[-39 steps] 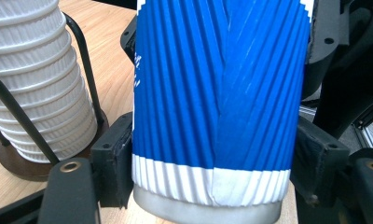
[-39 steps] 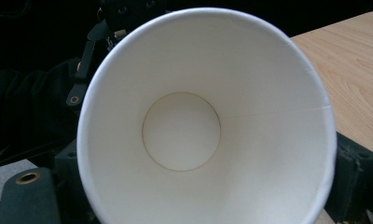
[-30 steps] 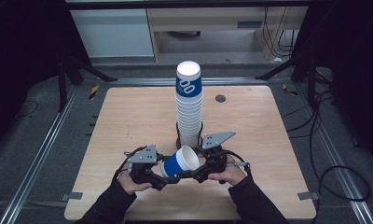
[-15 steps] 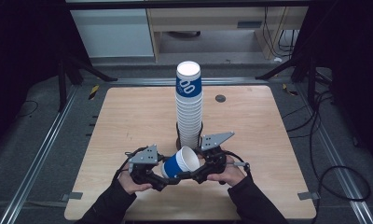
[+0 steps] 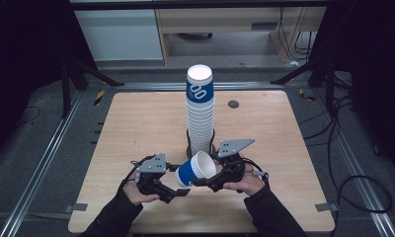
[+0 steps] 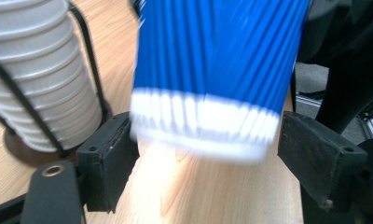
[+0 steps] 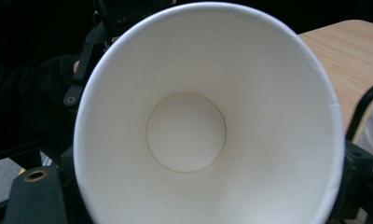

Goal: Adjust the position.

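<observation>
A blue ribbed paper cup (image 5: 193, 170) with a white rim lies on its side above the table's front, between the two grippers. My right gripper (image 5: 205, 178) is shut on its rim end; in the right gripper view the cup's white inside (image 7: 208, 116) faces the camera with the jaws (image 7: 198, 196) on either side. My left gripper (image 5: 178, 185) is at the cup's base. Its jaws have just been opening, and in the left gripper view the cup's blue base (image 6: 212, 70) sits between the spread pads (image 6: 315, 154) with a gap on the right.
A tall stack of cups (image 5: 200, 113) stands in a black wire holder (image 5: 189, 143) at the middle of the wooden table (image 5: 136, 123), just behind the grippers; it also shows as a white stack (image 6: 40, 93). A small dark disc (image 5: 233, 104) lies at the back right.
The left gripper's jaws have spread apart from the cup's base. The right gripper keeps its hold, and the cup and both hands stay about where they were.
</observation>
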A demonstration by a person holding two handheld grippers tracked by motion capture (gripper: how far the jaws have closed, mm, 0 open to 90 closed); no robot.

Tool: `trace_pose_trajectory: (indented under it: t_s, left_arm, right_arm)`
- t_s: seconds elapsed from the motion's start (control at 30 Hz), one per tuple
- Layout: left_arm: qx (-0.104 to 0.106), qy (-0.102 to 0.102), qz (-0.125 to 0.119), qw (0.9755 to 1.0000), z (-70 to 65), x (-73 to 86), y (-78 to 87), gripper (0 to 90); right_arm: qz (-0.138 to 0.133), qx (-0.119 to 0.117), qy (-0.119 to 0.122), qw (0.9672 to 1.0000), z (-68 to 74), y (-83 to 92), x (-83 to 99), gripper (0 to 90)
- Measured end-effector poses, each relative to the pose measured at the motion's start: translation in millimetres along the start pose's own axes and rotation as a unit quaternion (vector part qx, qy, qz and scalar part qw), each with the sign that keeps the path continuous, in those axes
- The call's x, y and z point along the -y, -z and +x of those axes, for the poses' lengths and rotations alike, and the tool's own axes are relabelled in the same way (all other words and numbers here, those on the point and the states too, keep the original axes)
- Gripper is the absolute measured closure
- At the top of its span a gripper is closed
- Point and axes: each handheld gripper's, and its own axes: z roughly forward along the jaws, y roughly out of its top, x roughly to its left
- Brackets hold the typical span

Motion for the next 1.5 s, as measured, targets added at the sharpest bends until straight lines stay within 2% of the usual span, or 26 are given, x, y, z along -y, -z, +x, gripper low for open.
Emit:
trace_pose_trajectory:
  t_s: [0.07, 0.1, 0.37, 0.4, 0.43, 0.63, 0.7, 0.77, 0.8, 0.83, 0.97, 1.03, 1.17, 1.27, 1.37, 1.4, 1.43, 1.5]
  left_arm:
    - [-0.004, 0.003, 0.001, 1.0, 1.3, 0.8, 1.7, 18.8]
    - [-0.015, 0.009, 0.003, 0.9998, 4.1, 2.6, 5.3, 18.7]
    - [-0.056, 0.038, 0.007, 0.9977, 15.6, 10.2, 19.3, 18.4]
    - [-0.056, 0.038, 0.007, 0.9977, 15.6, 10.2, 19.3, 18.3]
    - [-0.066, 0.043, 0.009, 0.9969, 18.0, 12.4, 22.9, 18.3]
    - [-0.093, 0.057, 0.01, 0.994, 24.2, 18.9, 31.7, 18.2]
    - [-0.095, 0.061, 0.012, 0.9935, 26.1, 20.6, 33.3, 17.9]
    - [-0.104, 0.072, 0.013, 0.9919, 30.8, 24.3, 37.7, 17.8]
    - [-0.104, 0.072, 0.013, 0.9919, 30.8, 24.3, 37.7, 17.8]
    - [-0.112, 0.077, 0.014, 0.9907, 33.2, 26.3, 39.5, 17.8]
    - [-0.123, 0.083, 0.02, 0.9887, 36.7, 29.3, 40.7, 17.7]
    - [-0.128, 0.088, 0.024, 0.9876, 38.4, 30.6, 41.1, 17.7]
    - [-0.138, 0.099, 0.025, 0.9851, 42.3, 33.6, 43.1, 17.6]
    - [-0.146, 0.107, 0.026, 0.9832, 44.7, 35.1, 44.8, 17.6]
    - [-0.157, 0.115, 0.03, 0.9805, 47.3, 36.7, 46.6, 17.6]
    - [-0.157, 0.115, 0.03, 0.9805, 47.3, 36.7, 46.6, 17.6]
    - [-0.159, 0.119, 0.029, 0.9797, 48.9, 37.7, 47.9, 17.7]
    - [-0.163, 0.124, 0.028, 0.9784, 49.9, 38.5, 48.9, 17.7]
  right_arm:
    - [-0.001, 0.009, 0.003, 1.0, -0.7, 4.0, -0.1, 15.8]
    - [-0.004, 0.015, 0.004, 0.9999, -1.1, 6.9, -0.1, 15.7]
    - [-0.005, 0.058, 0.003, 0.9983, -5.7, 25.9, 1.6, 15.8]
    - [-0.004, 0.065, 0.001, 0.9978, -6.6, 28.2, 2.1, 15.8]
    - [-0.002, 0.072, 0.001, 0.9974, -7.3, 30.2, 2.5, 15.8]
    - [0.002, 0.106, -0.004, 0.9944, -11.7, 42.3, 5.1, 15.8]
    - [0.002, 0.114, -0.005, 0.9934, -12.5, 44.9, 5.5, 15.8]
    - [0.008, 0.136, -0.009, 0.9906, -15.3, 52.2, 5.6, 15.8]
    - [0.008, 0.136, -0.009, 0.9906, -15.3, 52.2, 5.6, 15.8]
    - [0.011, 0.156, -0.012, 0.9876, -17.7, 57.0, 5.4, 15.8]
    - [0.015, 0.183, -0.021, 0.9829, -22.5, 66.1, 5.9, 15.8]
    - [0.018, 0.202, -0.026, 0.9788, -26.2, 71.9, 6.1, 15.8]
    - [0.026, 0.247, -0.04, 0.9677, -33.6, 85.5, 3.7, 15.8]
    - [0.034, 0.271, -0.047, 0.9609, -37.5, 91.8, 1.1, 15.8]
    - [0.041, 0.29, -0.055, 0.9546, -43.0, 97.0, -0.7, 15.8]
    - [0.041, 0.29, -0.055, 0.9546, -43.0, 97.0, -0.7, 15.8]
    - [0.049, 0.3, -0.058, 0.951, -46.9, 99.1, -1.4, 15.7]
    - [0.061, 0.311, -0.062, 0.9465, -50.7, 100.3, -2.0, 15.8]
